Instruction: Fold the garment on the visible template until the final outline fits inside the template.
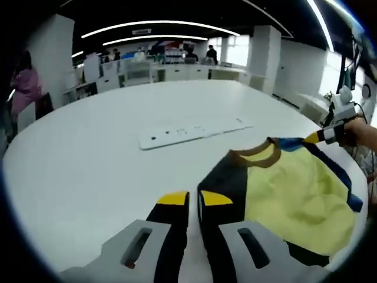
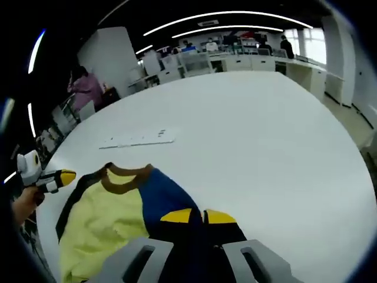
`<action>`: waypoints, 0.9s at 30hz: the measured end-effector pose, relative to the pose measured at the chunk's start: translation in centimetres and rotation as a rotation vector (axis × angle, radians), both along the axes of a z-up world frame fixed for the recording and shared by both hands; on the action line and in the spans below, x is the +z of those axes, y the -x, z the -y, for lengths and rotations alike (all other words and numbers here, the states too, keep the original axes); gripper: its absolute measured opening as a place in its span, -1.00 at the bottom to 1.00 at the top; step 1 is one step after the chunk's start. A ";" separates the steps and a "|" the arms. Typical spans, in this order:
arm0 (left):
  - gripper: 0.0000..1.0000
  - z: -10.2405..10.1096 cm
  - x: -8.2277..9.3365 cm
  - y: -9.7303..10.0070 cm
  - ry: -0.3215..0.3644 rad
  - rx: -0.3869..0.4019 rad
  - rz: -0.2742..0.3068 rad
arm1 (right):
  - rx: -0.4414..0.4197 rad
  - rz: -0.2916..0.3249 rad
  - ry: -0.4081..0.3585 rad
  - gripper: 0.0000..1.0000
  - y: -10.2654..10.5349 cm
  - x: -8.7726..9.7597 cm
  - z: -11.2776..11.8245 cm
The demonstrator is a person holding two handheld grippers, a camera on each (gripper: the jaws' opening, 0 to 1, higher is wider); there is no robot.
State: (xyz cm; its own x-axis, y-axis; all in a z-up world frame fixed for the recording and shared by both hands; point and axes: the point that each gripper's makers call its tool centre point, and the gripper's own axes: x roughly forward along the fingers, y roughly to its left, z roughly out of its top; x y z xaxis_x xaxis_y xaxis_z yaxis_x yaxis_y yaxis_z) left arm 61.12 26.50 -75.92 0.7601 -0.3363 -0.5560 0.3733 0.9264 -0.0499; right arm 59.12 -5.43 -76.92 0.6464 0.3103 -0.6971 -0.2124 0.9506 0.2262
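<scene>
Nearest in the left gripper view, the left claw (image 1: 194,203) has its yellow-tipped jaws nearly together with a thin gap, hovering at the black sleeve edge of the garment (image 1: 294,194); whether cloth is pinched there I cannot tell. In the right gripper view, the right claw (image 2: 197,216) sits with its jaws drawn close over the blue sleeve of the same yellow shirt, and a grip cannot be confirmed either. The shirt lies flat on the white counter (image 1: 88,165), brown collar pointing away. To fold well, I judge both claws should pinch only the sleeve layer, lift low, and carry it inward evenly. Farther off lies a white strip (image 1: 194,132) with dark marks too small to read.
</scene>
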 end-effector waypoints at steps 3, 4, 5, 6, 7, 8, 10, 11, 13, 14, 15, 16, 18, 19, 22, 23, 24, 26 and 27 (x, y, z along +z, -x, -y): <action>-0.73 -0.6 0.6 0.5 0.012 0.013 0.002 | -0.004 -0.004 0.002 -0.60 0.6 0.6 0.2; -0.67 -0.6 0.8 0.7 0.019 0.016 0.004 | 0.003 0.001 0.007 -0.53 0.8 0.8 0.2; -0.61 -0.7 1.0 0.9 0.023 0.017 0.005 | 0.007 0.005 0.011 -0.41 0.8 1.0 0.3; -0.55 -0.8 1.2 1.2 0.031 0.018 0.009 | 0.012 0.006 0.015 -0.31 0.9 1.3 0.3; -0.48 -0.8 1.4 1.4 0.036 0.017 0.013 | 0.015 0.005 0.014 -0.19 1.0 1.4 0.4; -0.44 -0.9 1.6 1.7 0.042 0.018 0.014 | 0.025 0.006 0.006 -0.13 1.2 1.7 0.2; -0.35 -0.9 2.0 2.4 0.050 0.014 0.019 | 0.047 0.007 -0.004 0.01 2.0 2.3 -0.2; -0.31 -0.9 2.1 2.8 0.051 0.011 0.021 | 0.056 0.008 -0.005 0.07 2.3 2.5 -0.4; -0.22 -0.8 2.4 3.6 0.053 0.001 0.025 | 0.074 0.012 -0.011 0.21 3.0 3.0 -0.7; -0.19 -0.7 2.4 4.0 0.058 -0.004 0.028 | 0.089 0.013 -0.013 0.26 3.5 3.3 -1.0; -0.17 -0.6 2.5 4.5 0.069 -0.014 0.025 | 0.096 0.013 -0.015 0.30 3.8 3.4 -1.1; -0.15 -0.4 2.5 5.0 0.079 -0.021 0.020 | 0.101 0.011 -0.015 0.36 4.2 3.6 -1.1; -0.13 -0.2 2.5 5.9 0.081 -0.037 0.012 | 0.109 0.019 -0.005 0.44 4.9 4.0 -1.1; -0.11 0.0 2.5 6.6 0.076 -0.049 0.013 | 0.115 0.028 -0.001 0.48 5.0 4.1 -1.0; -0.06 0.4 2.8 7.8 0.076 -0.072 0.017 | 0.128 0.027 -0.009 0.51 5.6 4.3 -0.9; -0.05 0.6 2.9 8.4 0.079 -0.078 0.014 | 0.138 0.027 -0.012 0.51 6.0 4.3 -1.0; -0.04 0.8 3.1 8.8 0.079 -0.087 0.016 | 0.147 0.028 -0.011 0.52 6.5 4.4 -1.0; -0.03 1.3 3.5 9.9 0.076 -0.106 0.026 | 0.157 0.032 -0.006 0.56 7.1 4.4 -1.0; -0.01 1.6 3.7 10.5 0.070 -0.122 0.032 | 0.162 0.035 0.000 0.57 7.4 4.4 -0.9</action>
